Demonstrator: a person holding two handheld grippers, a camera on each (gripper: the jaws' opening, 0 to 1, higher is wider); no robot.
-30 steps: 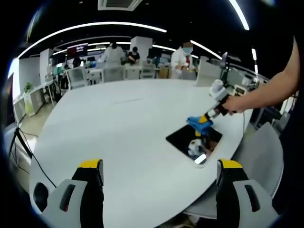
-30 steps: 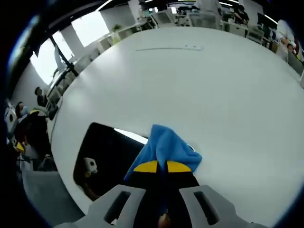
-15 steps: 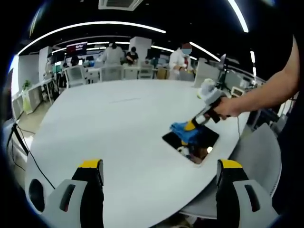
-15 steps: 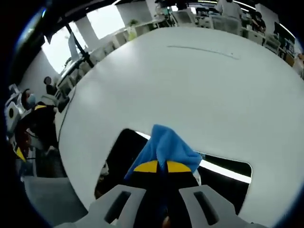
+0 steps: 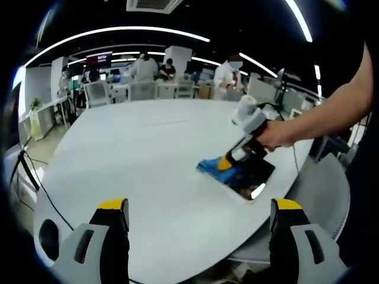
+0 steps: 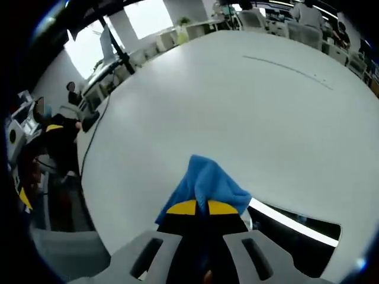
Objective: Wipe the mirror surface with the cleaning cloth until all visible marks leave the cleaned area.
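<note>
1. Office room w/ desks, chairs and people in the background; big white table (image 5: 148, 160) in front.
2. Mirror (image 5: 249, 176) lies flat near the table edge, dark surface, a bright reflection at its corner.
3. Right gripper (image 6: 201, 208) has jaws closed on the blue cloth (image 6: 207, 183); cloth sits at the mirror's edge, partly over the table.
4. Left gripper (image 5: 198, 207) is held above the table, jaws wide apart, nothing between them, well apart from the mirror.
</note>
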